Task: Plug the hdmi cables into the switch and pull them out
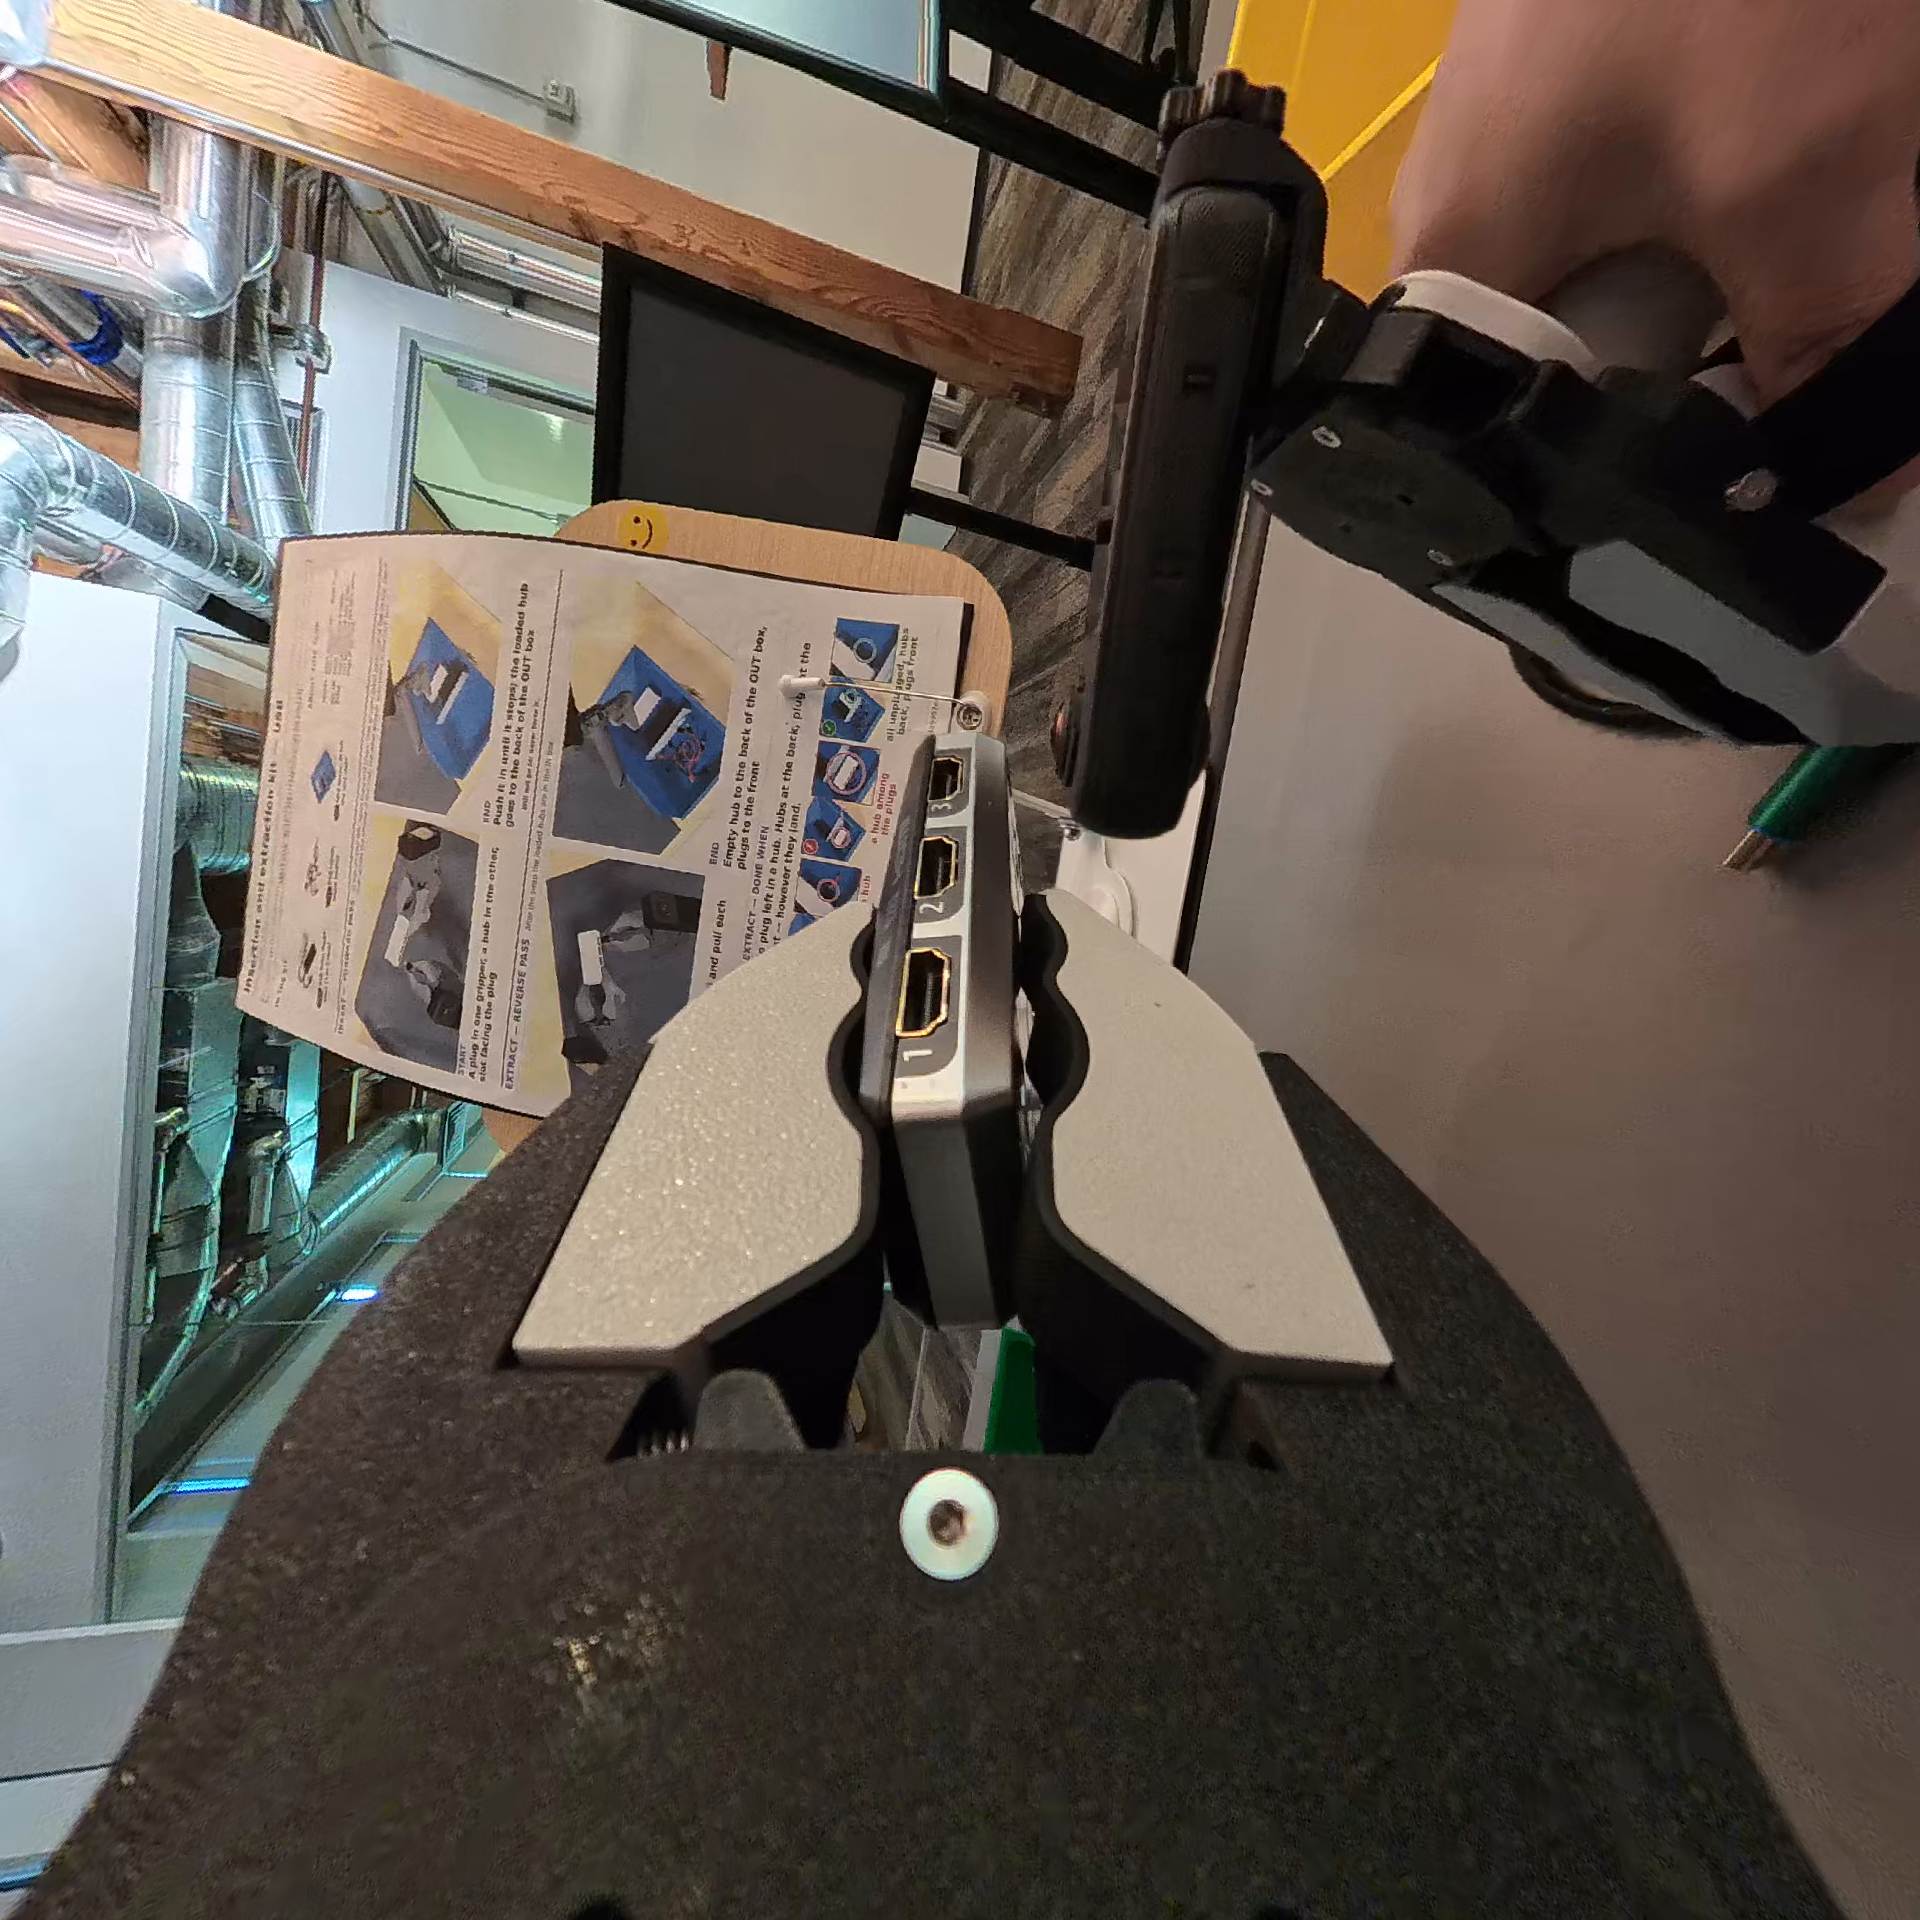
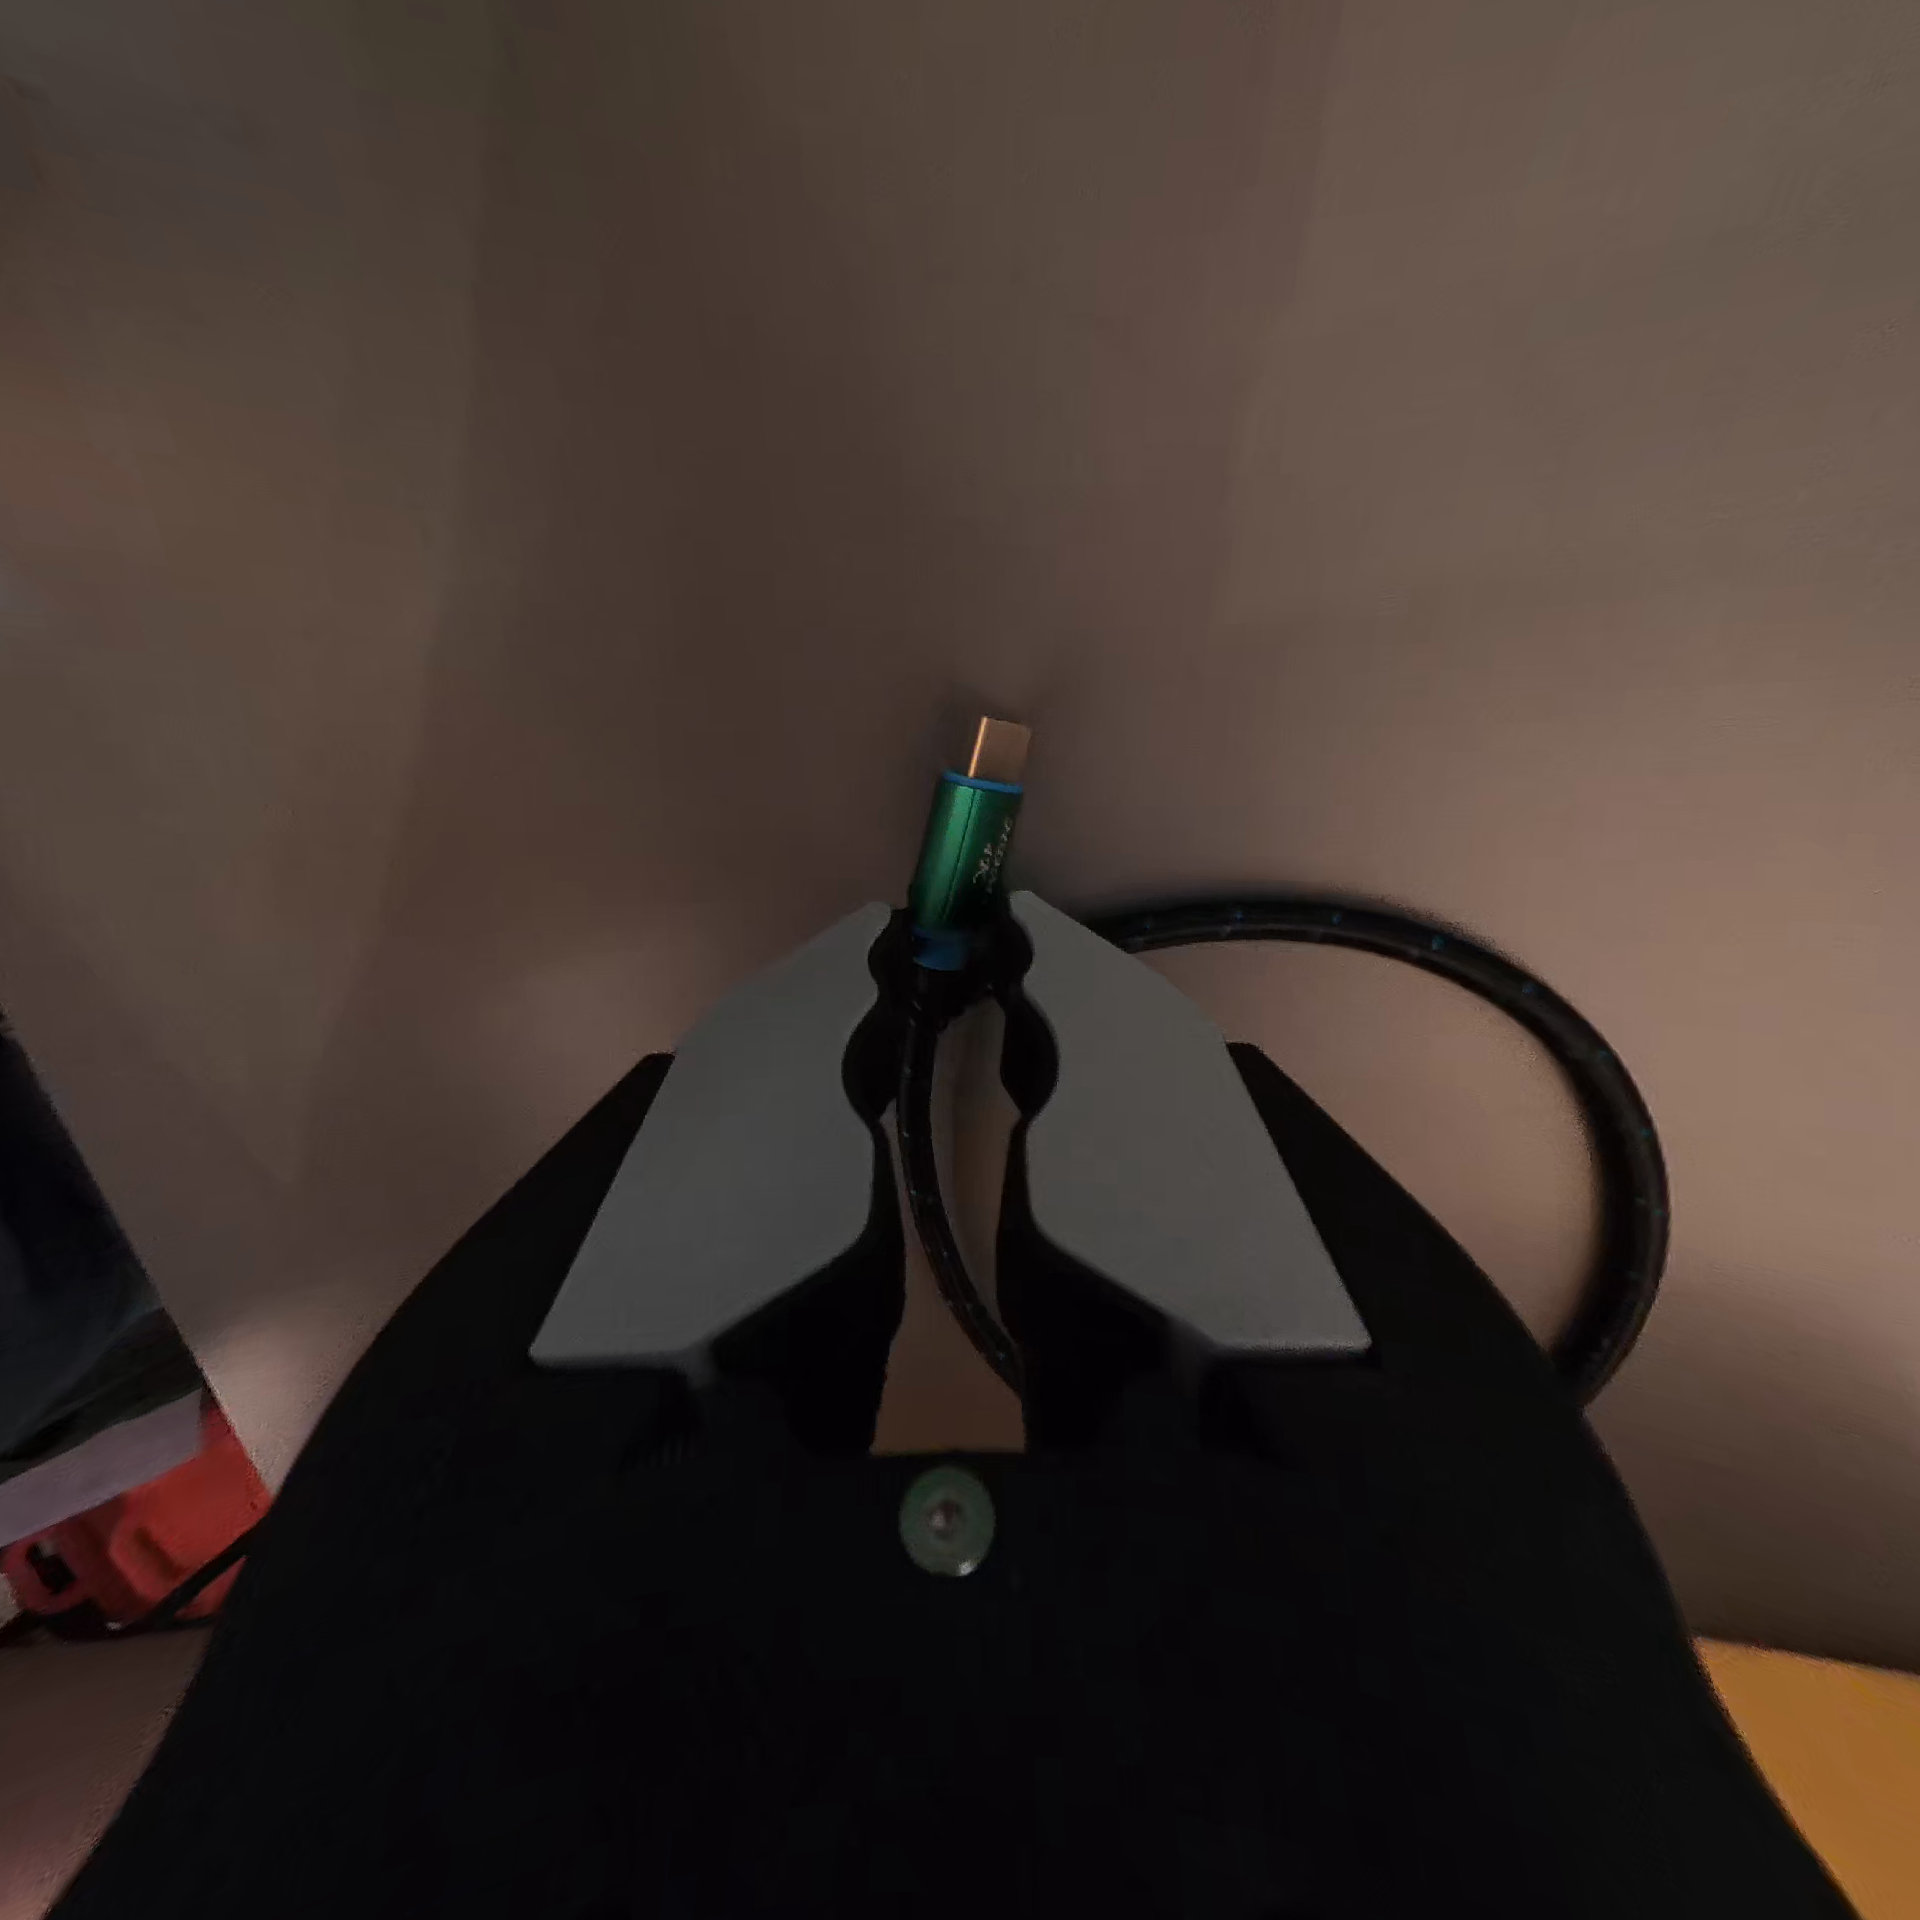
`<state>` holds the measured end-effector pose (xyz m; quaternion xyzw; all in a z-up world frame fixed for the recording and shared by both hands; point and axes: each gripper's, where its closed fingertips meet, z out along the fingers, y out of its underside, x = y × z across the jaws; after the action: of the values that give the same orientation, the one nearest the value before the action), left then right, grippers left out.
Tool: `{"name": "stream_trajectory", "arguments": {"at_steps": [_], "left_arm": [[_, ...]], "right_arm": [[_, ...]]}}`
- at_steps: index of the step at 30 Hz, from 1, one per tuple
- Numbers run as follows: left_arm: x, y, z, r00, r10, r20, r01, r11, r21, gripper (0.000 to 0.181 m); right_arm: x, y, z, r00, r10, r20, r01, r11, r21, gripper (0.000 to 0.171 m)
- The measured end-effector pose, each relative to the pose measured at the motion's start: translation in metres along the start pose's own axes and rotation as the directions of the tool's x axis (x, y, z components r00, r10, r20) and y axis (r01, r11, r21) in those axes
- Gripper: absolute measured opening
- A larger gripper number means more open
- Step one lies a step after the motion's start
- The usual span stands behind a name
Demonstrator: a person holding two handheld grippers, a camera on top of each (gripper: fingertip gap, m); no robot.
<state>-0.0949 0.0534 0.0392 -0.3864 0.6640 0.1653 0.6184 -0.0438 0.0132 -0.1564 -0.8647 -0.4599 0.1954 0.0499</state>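
Note:
My left gripper point(image 1: 943, 935) is shut on a grey HDMI switch point(image 1: 951, 1039) and holds it edge-on in the air. Its three numbered ports face the camera and all are empty. My right gripper point(image 2: 951, 914) is shut on the rear of a green HDMI plug point(image 2: 966, 842), whose metal tip points away towards a grey surface. Its black braided cable point(image 2: 1600, 1122) loops round to the right. In the left wrist view the right gripper point(image 1: 1704, 644) shows at the upper right, held by a hand point(image 1: 1683, 187), with the green plug point(image 1: 1808, 805) sticking out below it.
An illustrated instruction sheet point(image 1: 582, 810) on a wooden board stands behind the switch. A black device point(image 1: 1184, 457) mounted on the right gripper hangs close above the switch. A grey table surface point(image 1: 1558, 1143) lies to the right. A red object point(image 2: 125, 1538) sits at the lower left in the right wrist view. The left gripper's tips are roughly 20 cm from the right gripper's.

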Motion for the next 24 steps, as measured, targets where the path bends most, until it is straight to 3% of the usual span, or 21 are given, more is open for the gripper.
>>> {"name": "stream_trajectory", "arguments": {"at_steps": [7, 17, 24], "left_arm": [[-0.004, 0.003, -0.002, 1.000, 0.004, 0.022, -0.004, 1.000, -0.002, 0.025], [-0.004, 0.005, 0.000, 1.000, 0.010, 0.028, -0.009, 1.000, -0.013, 0.025], [0.017, -0.007, 0.012, 0.993, 0.118, 0.001, -0.117, 0.993, -0.034, 0.025]], "right_arm": [[0.007, -0.017, -0.036, 0.981, -0.049, -0.185, 0.070, 0.992, 0.109, 0.016], [-0.009, -0.029, -0.135, 0.884, -0.027, -0.466, 0.190, 0.933, 0.307, 0.015], [-0.054, -0.036, -0.168, 0.726, -0.182, -0.664, 0.424, 0.878, 0.223, 0.015]]}}
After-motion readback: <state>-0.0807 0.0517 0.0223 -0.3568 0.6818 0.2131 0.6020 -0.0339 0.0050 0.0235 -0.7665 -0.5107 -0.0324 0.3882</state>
